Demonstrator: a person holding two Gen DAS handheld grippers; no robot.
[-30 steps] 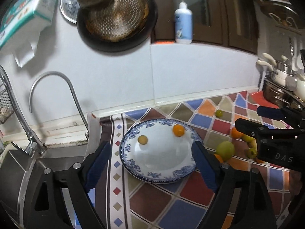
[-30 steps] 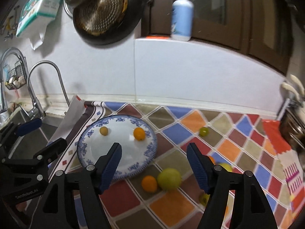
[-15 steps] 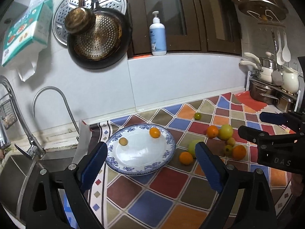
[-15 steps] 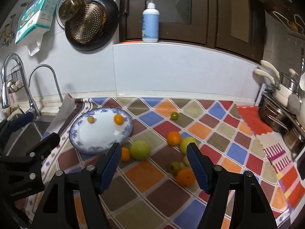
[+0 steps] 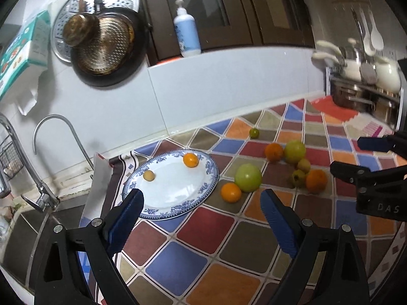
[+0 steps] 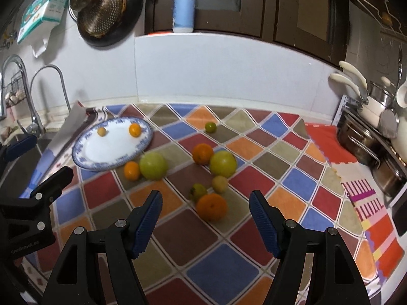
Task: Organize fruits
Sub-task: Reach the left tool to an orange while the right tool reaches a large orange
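Blue-and-white patterned porcelain, the round plate [image 6: 87, 162] at the sink end already carries two small fruits while the rest are scattered on the checked cloth, so the right gripper [image 6: 205, 208] is held wide over the nearest orange [image 6: 211, 206], and the left gripper [image 5: 201, 203] is spread empty.

We look from two wrist cameras, each angled down and forward over the desk [image 6: 229, 267] from above. Left of the plate [image 5: 178, 190] [image 6: 101, 155] sits one camera, near it; the other views from farther right. Both share the plate and fruit.
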